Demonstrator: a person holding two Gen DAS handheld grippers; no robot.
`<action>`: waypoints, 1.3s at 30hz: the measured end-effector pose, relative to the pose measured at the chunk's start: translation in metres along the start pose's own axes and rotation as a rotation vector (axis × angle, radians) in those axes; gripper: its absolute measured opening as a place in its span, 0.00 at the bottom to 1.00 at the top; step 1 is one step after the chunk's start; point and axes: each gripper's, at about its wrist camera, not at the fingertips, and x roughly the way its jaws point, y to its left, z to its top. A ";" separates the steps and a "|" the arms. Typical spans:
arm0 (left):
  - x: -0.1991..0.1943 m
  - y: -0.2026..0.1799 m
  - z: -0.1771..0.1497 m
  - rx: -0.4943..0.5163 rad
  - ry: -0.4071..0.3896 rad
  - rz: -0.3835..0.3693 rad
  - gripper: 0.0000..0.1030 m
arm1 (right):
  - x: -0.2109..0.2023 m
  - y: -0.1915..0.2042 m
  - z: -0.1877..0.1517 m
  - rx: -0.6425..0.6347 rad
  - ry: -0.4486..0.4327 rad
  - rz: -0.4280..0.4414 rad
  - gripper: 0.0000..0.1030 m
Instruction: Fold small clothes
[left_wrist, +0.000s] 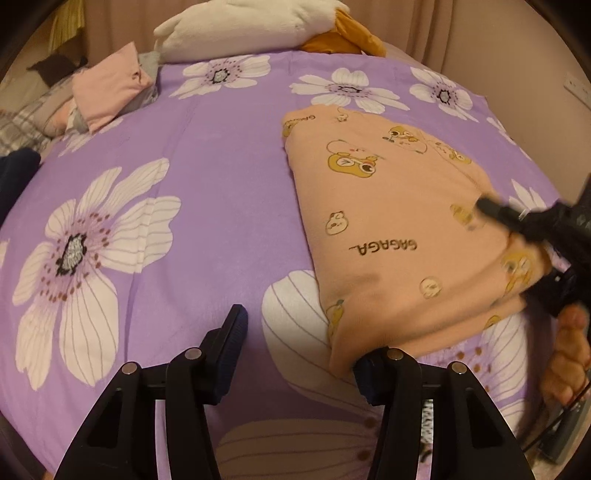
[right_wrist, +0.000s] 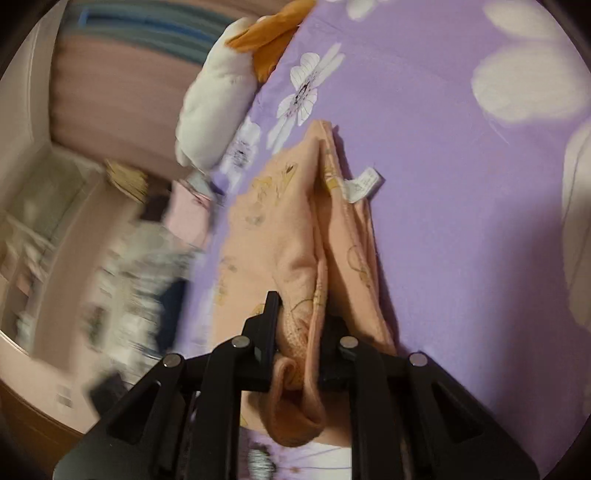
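R gripper (right_wrist: 295, 332) clamps peach garment (left_wrist: 388, 206) | L gripper (left_wrist: 299, 354) agape, nothing gripped | purple bedspread (left_wrist: 207, 177)

I read "GAGAGA" in dark letters on the peach garment (left_wrist: 388, 206), upside down from my left wrist view, near its middle. A smaller word at its far left corner starts "Gr", the rest unreadable. Its white care tag (right_wrist: 364, 183) carries print too blurred to read.

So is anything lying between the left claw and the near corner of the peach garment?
Nothing visible: the left claw stands open over bare purple bedsheet, its right finger already at the peach garment corner.
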 end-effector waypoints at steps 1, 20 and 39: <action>0.000 0.000 0.001 -0.008 0.008 -0.014 0.52 | -0.007 0.006 0.003 -0.018 -0.041 0.014 0.16; -0.021 0.011 -0.009 -0.016 0.054 -0.109 0.52 | -0.021 0.003 0.004 -0.076 -0.087 -0.155 0.18; 0.001 -0.023 0.002 0.033 0.008 -0.187 0.45 | -0.022 0.038 -0.032 -0.238 0.082 -0.396 0.09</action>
